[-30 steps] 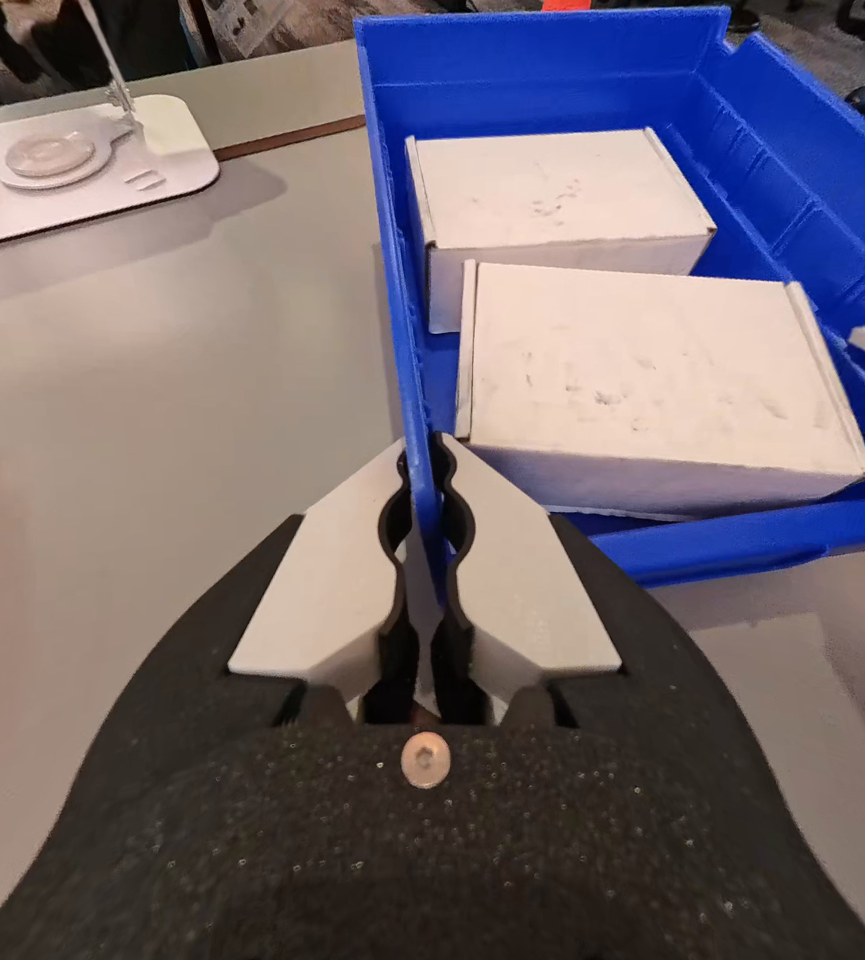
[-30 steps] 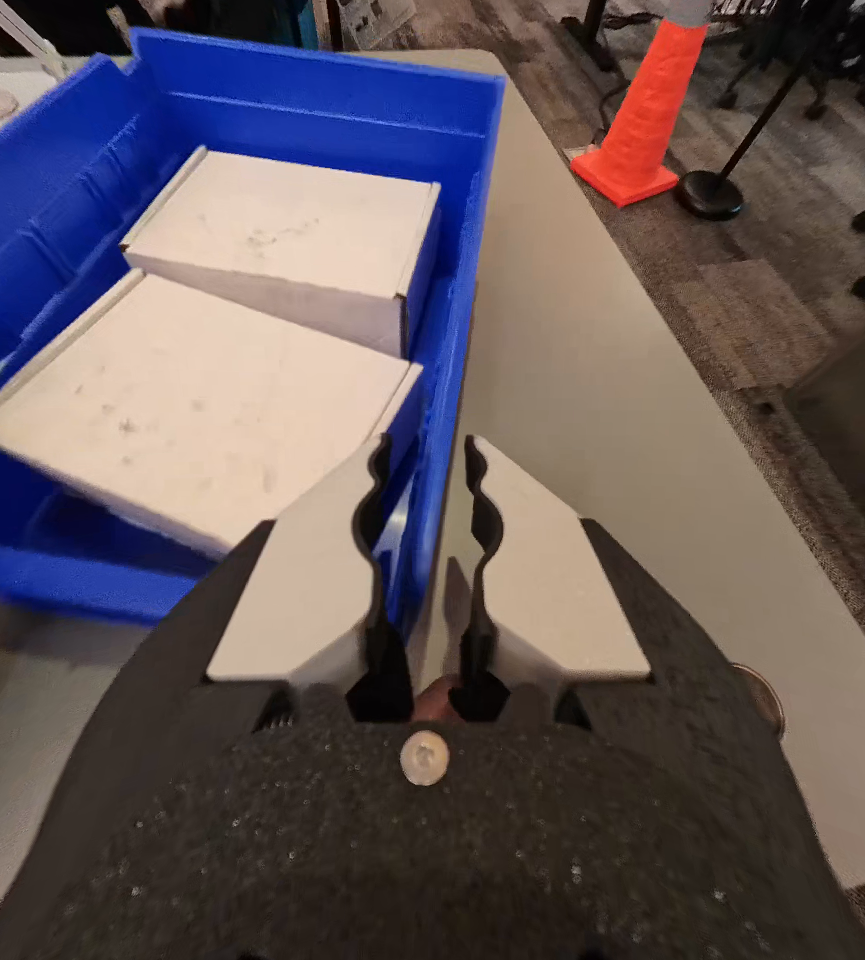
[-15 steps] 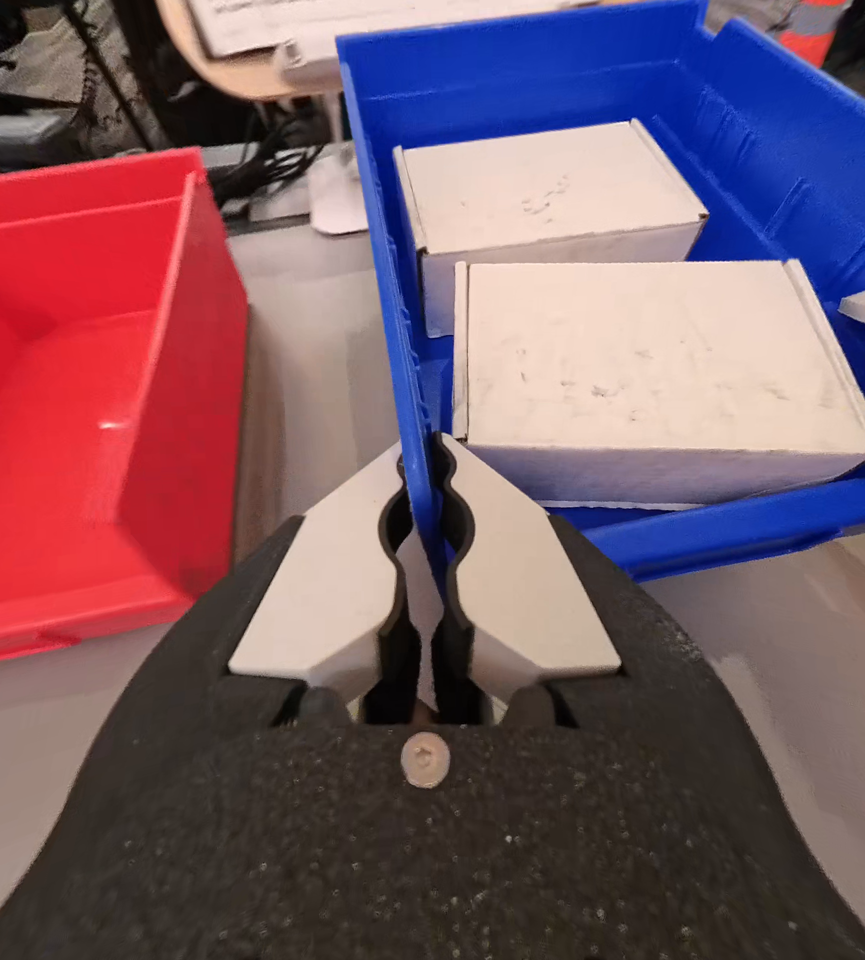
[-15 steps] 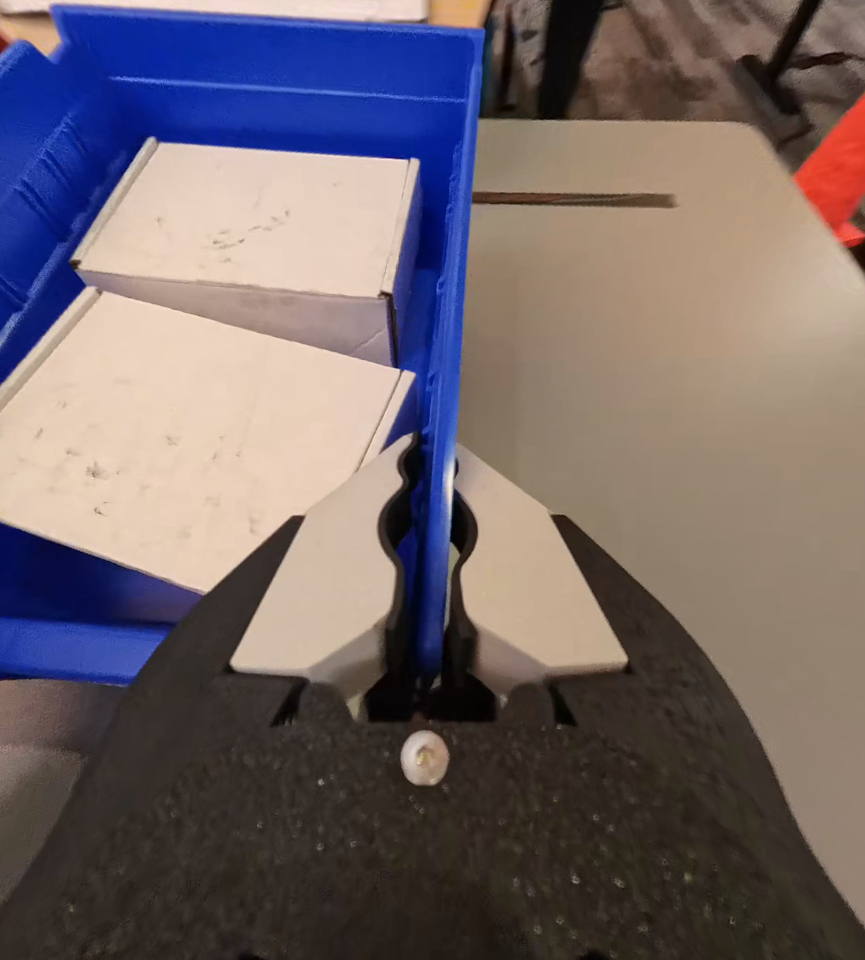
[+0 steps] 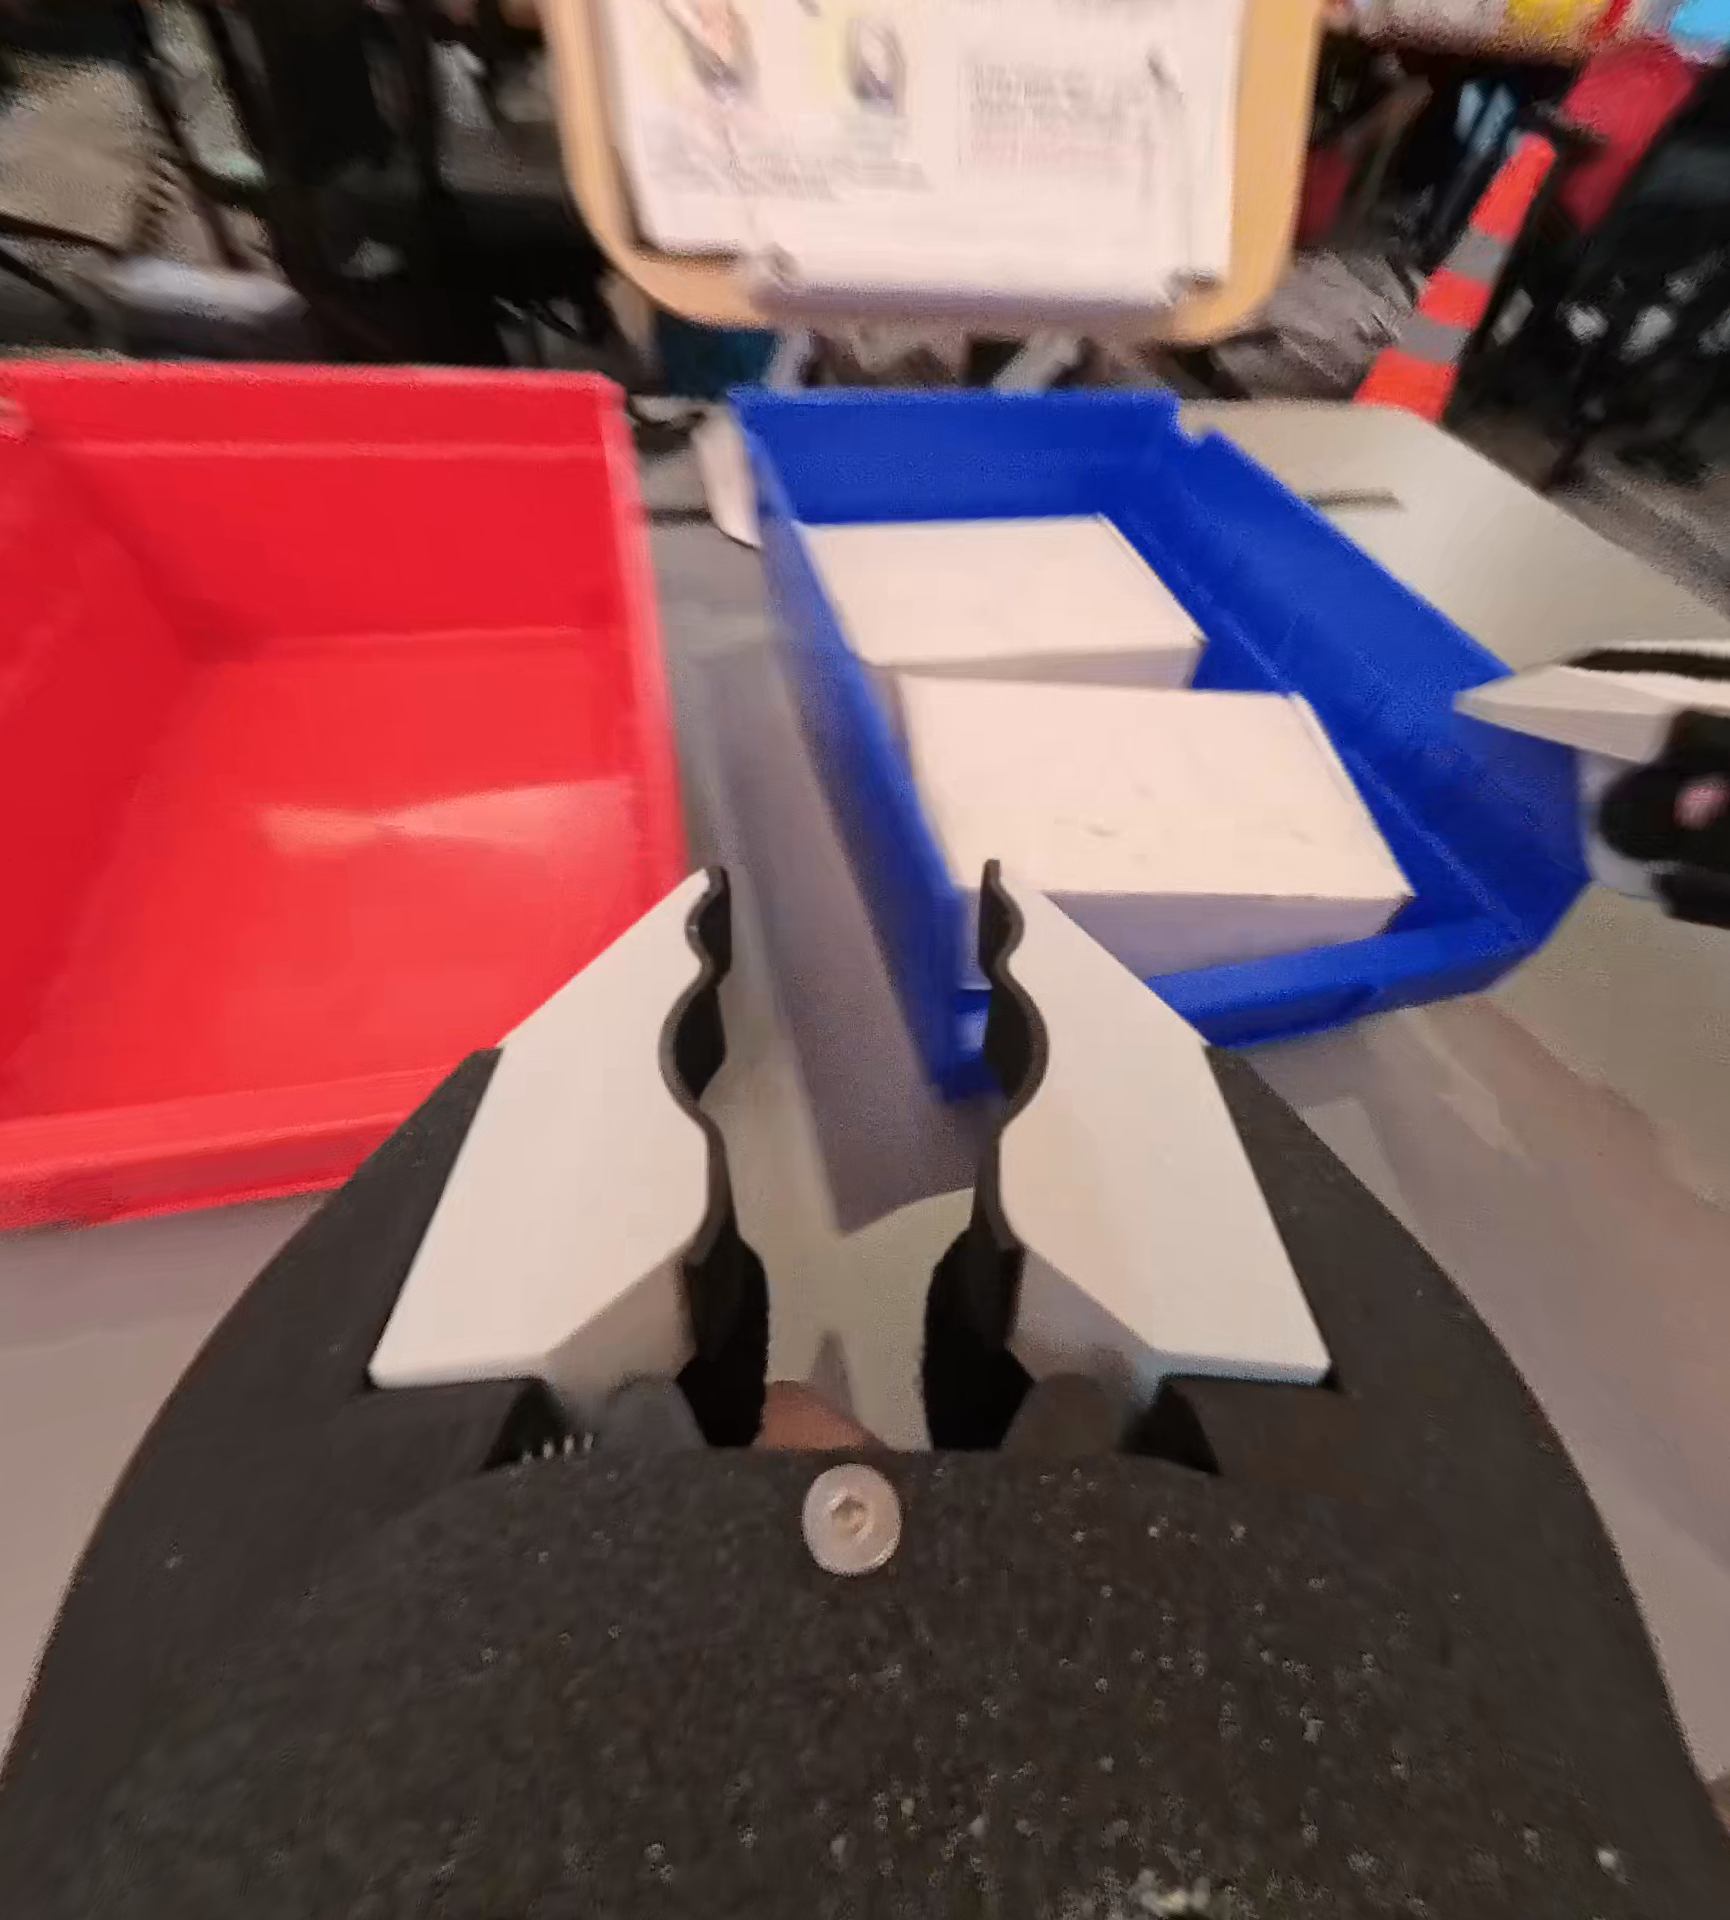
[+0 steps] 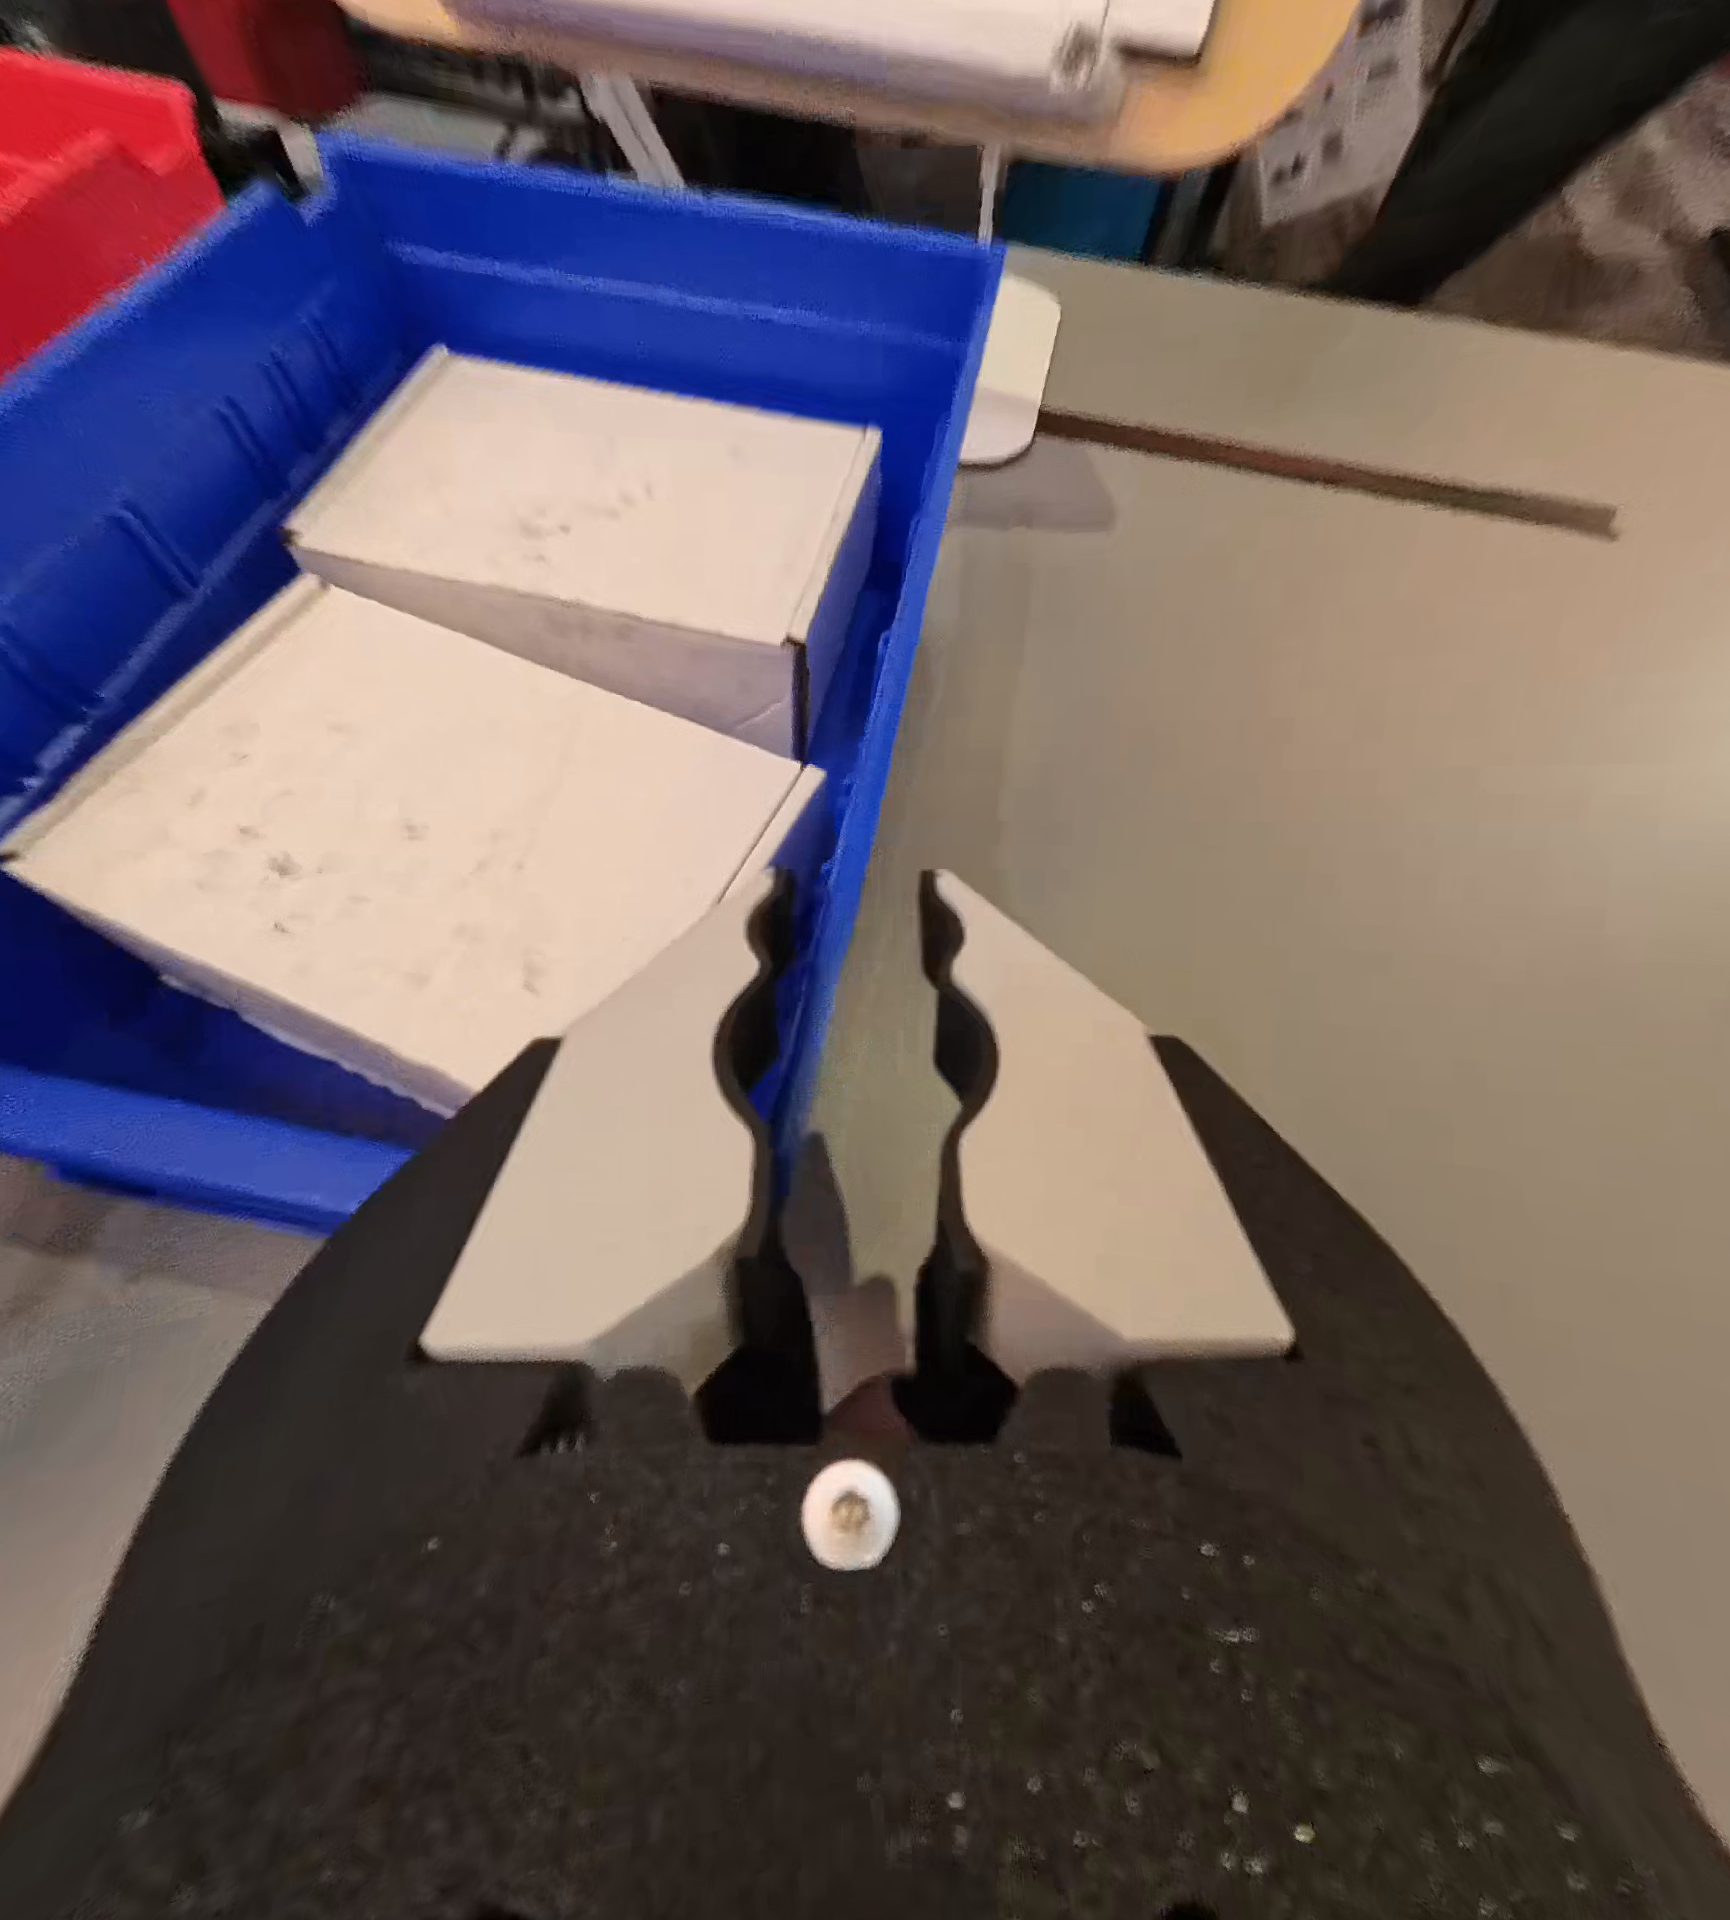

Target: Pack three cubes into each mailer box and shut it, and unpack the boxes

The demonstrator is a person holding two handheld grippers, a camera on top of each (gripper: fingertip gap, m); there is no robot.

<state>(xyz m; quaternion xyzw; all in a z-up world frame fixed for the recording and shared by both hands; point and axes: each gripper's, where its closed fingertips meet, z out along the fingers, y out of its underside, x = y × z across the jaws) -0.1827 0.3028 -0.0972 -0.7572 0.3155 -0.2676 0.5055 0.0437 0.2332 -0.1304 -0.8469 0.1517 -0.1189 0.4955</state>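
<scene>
Gaping left gripper (image 5: 850,904), right gripper (image 6: 856,909), blue bin (image 6: 632,270)

The left wrist view looks forward and down from above the table (image 5: 1463,1195), near the blue bin's (image 5: 1339,623) front left corner, with the red bin (image 5: 269,727) to its left. The right wrist view looks from close by the blue bin's (image 6: 632,281) front right corner, along its right wall. Both views share the blue bin, its two white boxes (image 5: 1131,790) (image 6: 373,831) and the red bin (image 6: 9,208).

Even indoor light, motion blur, wide-angle warping
</scene>
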